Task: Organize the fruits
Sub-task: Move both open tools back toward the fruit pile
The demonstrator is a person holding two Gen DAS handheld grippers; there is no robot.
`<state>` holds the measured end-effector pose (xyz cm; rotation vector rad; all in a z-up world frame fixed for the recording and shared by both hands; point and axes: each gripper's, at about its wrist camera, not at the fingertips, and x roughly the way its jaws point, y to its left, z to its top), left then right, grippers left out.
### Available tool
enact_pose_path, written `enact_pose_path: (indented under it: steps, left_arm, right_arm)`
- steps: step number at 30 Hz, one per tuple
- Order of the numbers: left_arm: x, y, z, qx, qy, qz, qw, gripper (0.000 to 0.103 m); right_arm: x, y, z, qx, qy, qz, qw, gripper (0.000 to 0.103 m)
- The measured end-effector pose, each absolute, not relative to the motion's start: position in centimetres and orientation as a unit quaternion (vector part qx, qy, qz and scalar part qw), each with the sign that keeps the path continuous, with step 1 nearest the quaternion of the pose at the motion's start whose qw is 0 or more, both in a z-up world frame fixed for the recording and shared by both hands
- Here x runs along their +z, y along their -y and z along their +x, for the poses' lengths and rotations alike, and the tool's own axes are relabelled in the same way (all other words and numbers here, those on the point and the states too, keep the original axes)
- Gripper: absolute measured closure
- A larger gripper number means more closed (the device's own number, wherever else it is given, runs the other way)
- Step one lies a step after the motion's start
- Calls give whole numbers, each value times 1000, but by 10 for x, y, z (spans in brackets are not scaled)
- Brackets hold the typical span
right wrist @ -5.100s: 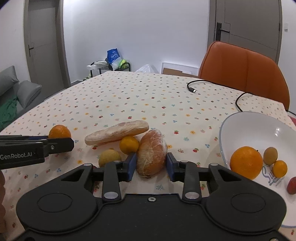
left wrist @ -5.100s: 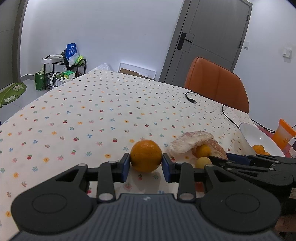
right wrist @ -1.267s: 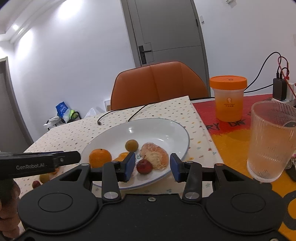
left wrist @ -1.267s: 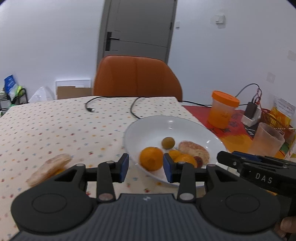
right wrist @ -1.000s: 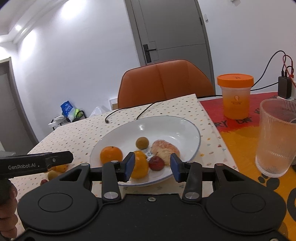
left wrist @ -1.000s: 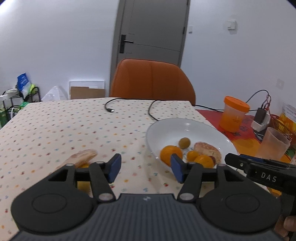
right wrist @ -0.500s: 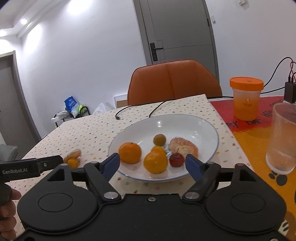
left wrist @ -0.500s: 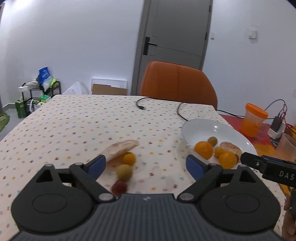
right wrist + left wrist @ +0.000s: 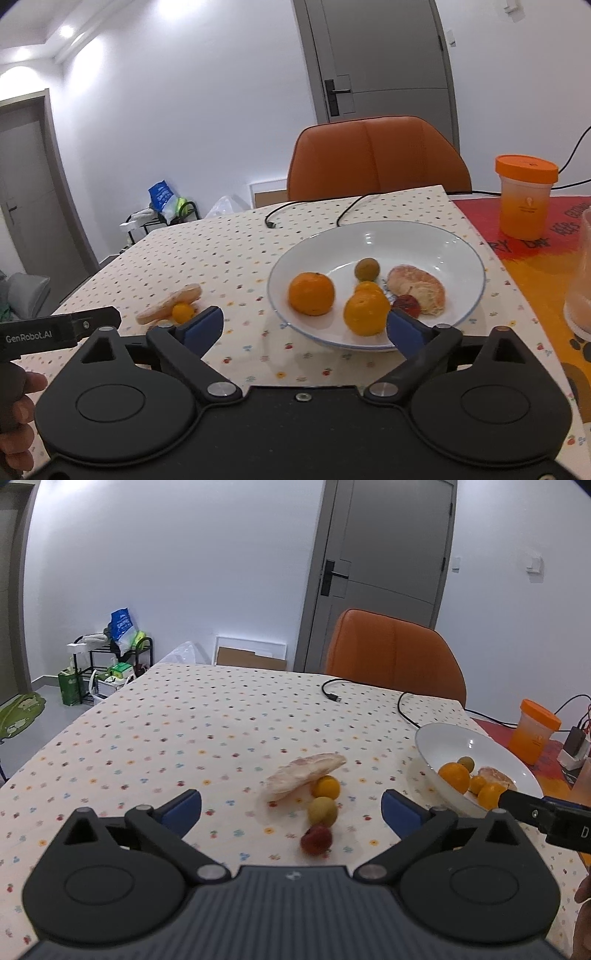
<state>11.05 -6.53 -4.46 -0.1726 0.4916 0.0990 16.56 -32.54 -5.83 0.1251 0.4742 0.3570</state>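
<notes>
In the left wrist view my left gripper [image 9: 291, 808] stands wide open and empty above the dotted tablecloth. Just ahead of it lie a small red fruit [image 9: 316, 839], a yellow-green fruit [image 9: 323, 811], a small orange [image 9: 325, 787] and a pale pomelo segment [image 9: 304, 771]. The white plate [image 9: 469, 254] holds two oranges [image 9: 311, 293], a green fruit [image 9: 366, 269], a peeled pomelo piece [image 9: 417, 286] and a red fruit [image 9: 406, 306]. My right gripper [image 9: 304, 326] hovers open and empty at the plate's near rim.
An orange chair [image 9: 393, 657] stands at the table's far side, with a black cable [image 9: 369, 698] trailing over the cloth. An orange-lidded cup [image 9: 525, 196] and a ribbed glass [image 9: 581, 273] stand right of the plate on a red mat.
Both grippers let go of their loads in the plate and opened wide. The left one swung back left, over the fruits left on the cloth; the right one drew back a little.
</notes>
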Motion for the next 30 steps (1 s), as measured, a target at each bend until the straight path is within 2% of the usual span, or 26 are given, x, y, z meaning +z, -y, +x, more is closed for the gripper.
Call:
enact_pose_path:
  steps: [8, 17, 19, 25, 27, 30]
  left_arm:
    - [-43, 43, 99, 64, -234, -106, 964, 0]
    - [-45, 33, 91, 52, -235, -109, 964, 0]
    - [-46, 34, 91, 47, -235, -106, 965, 1]
    - [-52, 40, 97, 35, -246, -99, 964, 4]
    - [-54, 43, 100, 29, -249, -95, 964, 8]
    - [-55, 47, 103, 22, -252, -91, 963, 14]
  right_arm:
    - [-56, 310, 160, 189, -236, 58, 951, 2]
    - [-60, 296, 159, 202, -246, 57, 946, 2]
    - [-60, 294, 159, 204, -247, 56, 946, 4]
    - [-64, 290, 161, 214, -254, 52, 942, 19]
    - [-66, 289, 162, 220, -257, 54, 939, 25]
    - [-69, 287, 163, 232, -264, 54, 935, 28]
